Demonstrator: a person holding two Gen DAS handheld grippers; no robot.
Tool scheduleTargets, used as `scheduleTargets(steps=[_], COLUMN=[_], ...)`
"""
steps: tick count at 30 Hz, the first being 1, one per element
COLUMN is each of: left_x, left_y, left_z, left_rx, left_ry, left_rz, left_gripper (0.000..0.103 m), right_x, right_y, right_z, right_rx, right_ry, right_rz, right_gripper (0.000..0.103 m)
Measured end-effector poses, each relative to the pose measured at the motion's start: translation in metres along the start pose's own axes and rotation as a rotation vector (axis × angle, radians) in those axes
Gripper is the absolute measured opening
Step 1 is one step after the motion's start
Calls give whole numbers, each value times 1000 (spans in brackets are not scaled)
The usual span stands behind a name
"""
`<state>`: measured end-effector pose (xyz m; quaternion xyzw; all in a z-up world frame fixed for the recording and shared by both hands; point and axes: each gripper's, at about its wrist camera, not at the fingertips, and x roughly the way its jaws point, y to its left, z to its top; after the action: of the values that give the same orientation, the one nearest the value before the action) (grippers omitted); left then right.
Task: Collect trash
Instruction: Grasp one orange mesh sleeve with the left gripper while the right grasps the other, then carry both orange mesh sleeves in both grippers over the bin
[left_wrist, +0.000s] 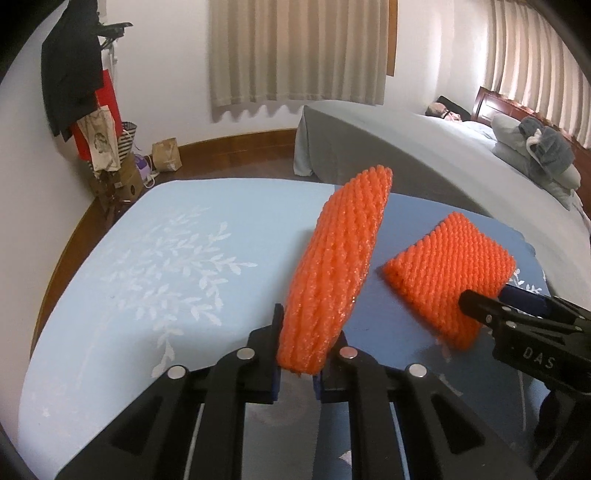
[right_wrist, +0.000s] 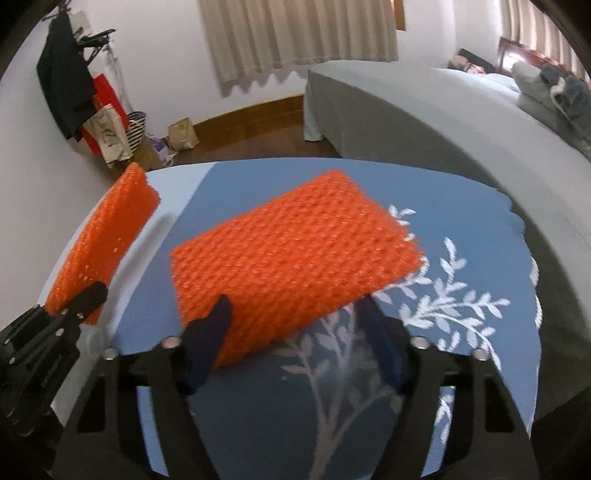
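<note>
my left tongs (left_wrist: 297, 363) are clenched on the near end of an orange foam net sleeve (left_wrist: 338, 266), which stands up on edge from between the blue pads and leans away toward the far side of the blue leaf-print table cover (left_wrist: 122, 266); seen from my right tongs, that same sleeve rises just off to their left, with the left tongs' black tip against its lower end. a second orange foam net (right_wrist: 291, 251) lies flat but raised at an angle straight ahead of my right tongs (right_wrist: 293, 334), its near corner reaching in between the two fingers. the left finger (right_wrist: 210, 339) of that pair touches the net's near edge, while the right finger sits under the far edge, blurred, and i cannot tell whether the pads are pressing on it. beyond both tongs a grey-covered bed (left_wrist: 406, 147) stretches off to the right, beige curtains (left_wrist: 299, 51) hang on the far wall, and bags (left_wrist: 107, 140) crowd the corner far to the left.
</note>
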<state>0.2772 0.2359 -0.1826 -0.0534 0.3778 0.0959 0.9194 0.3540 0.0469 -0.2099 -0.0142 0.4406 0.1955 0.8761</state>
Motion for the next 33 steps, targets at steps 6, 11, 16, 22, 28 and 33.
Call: scheduleTargets(steps=[6,11,16,22,28,33], left_x=[-2,-7,-25,-54,-86,-111], left_y=[-3,-2,-9,-26,-49,-66], left_z=[-2,-2,1,6,7,9], left_rx=[1,1,10,32,54,68], left_ry=[1,-4,-38,-86,-118,-136], left_rz=[-2,-8,-17,-44,-78,-112], left_gripper=[13,13,13,13,13,13], right_x=[-3,-17,-47,-92,-133,-171], right_y=[7,4,2,-11,-22,-37], right_z=[2,4,3,-5,-17,-32], right_rx=[-34,-24,-26,-11,-14,-2], right_ry=[-11,-27,-70,-127,-161,-197], right_rz=[60,94,106,99,84,64], right_gripper=[13,10,10,10,10,10])
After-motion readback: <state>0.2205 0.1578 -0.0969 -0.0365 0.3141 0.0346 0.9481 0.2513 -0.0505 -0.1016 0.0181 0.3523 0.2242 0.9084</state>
